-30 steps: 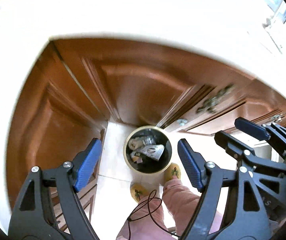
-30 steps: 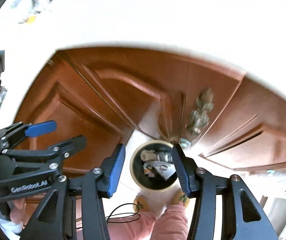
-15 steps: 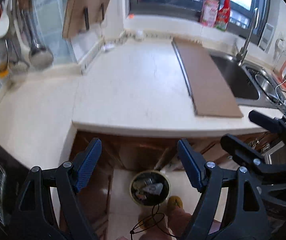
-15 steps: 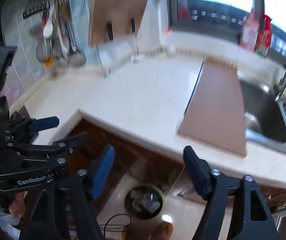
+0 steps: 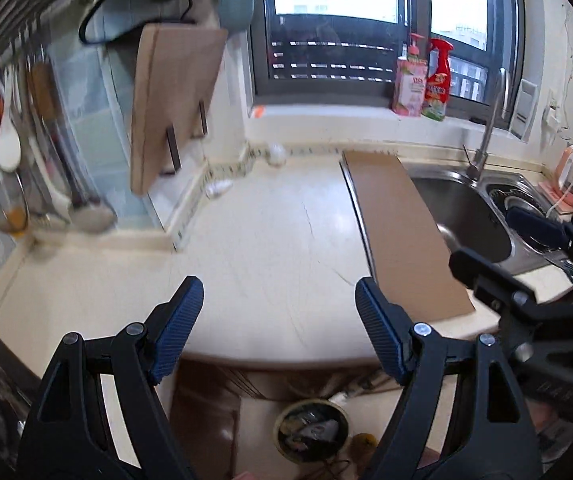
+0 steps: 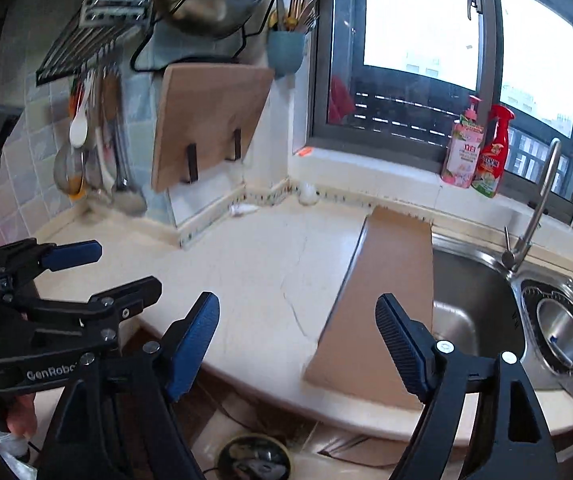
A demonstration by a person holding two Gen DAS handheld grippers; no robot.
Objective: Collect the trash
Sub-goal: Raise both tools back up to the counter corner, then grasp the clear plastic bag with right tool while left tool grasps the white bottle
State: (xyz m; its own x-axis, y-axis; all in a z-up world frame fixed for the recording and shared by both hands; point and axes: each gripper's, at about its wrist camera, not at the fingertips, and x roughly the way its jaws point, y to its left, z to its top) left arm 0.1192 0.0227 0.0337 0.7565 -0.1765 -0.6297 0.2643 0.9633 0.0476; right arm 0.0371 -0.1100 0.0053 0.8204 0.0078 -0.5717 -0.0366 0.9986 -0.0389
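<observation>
Both grippers hang above the cream countertop (image 5: 278, 232), near its front edge. My left gripper (image 5: 276, 292) is open, with nothing between its blue pads. The jaws of my right gripper (image 6: 296, 304) are opening, also with nothing between them. A crumpled white scrap (image 5: 218, 188) lies by the back corner of the counter, and a second white scrap (image 5: 276, 154) lies under the window sill; both are far ahead of the fingers. Down on the floor, below the counter edge, stands a round bin (image 5: 312, 430) with trash in it.
A brown board (image 5: 402, 236) lies flat beside the steel sink (image 5: 466, 216) and its tap (image 5: 486, 136). Two bottles (image 5: 426, 80) stand on the sill. A wooden board (image 5: 174, 104) leans upright at the back left, next to hanging utensils (image 5: 18, 168).
Both grippers have risen from just over the bin by the cupboard doors to above the countertop and tilted up. The right jaws have spread wider; the left stayed wide.
</observation>
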